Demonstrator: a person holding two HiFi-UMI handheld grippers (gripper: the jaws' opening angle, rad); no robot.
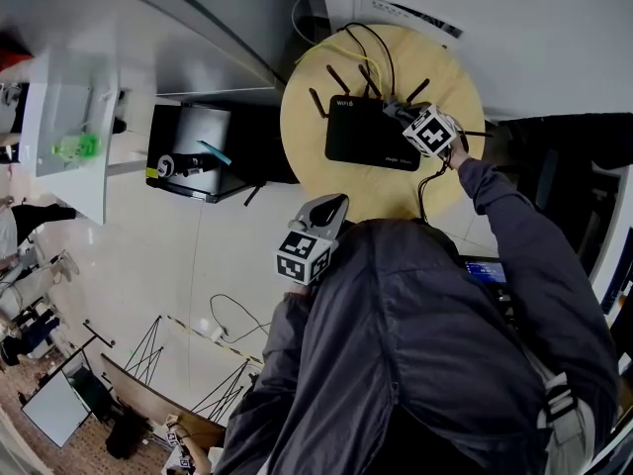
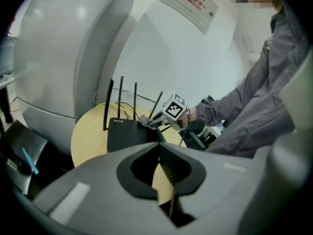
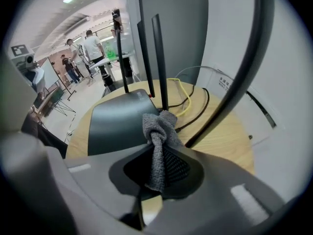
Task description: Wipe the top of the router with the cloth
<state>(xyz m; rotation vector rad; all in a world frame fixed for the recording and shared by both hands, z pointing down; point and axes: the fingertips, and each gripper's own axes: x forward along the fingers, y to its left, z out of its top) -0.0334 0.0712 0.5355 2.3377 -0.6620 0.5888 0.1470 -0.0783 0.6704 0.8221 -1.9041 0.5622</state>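
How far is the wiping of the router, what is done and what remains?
Done: the cloth is clamped in the right gripper. In hand: the cloth sits at the router top's antenna edge. Left: sweeping across the rest of the top; no wipe marks show how much is covered. The left gripper is shut and empty.

The router [image 1: 371, 132] is lying on the round counter [image 1: 307, 132], its antennas [image 2: 121, 99] standing along its far edge, with cables [image 1: 374, 43] trailing behind them. The right claw [image 1: 396, 111] is holding the cloth [image 3: 159, 131] at the router's far right corner. The left claw [image 1: 334, 206] is hanging before the counter's near edge, apart from the router.
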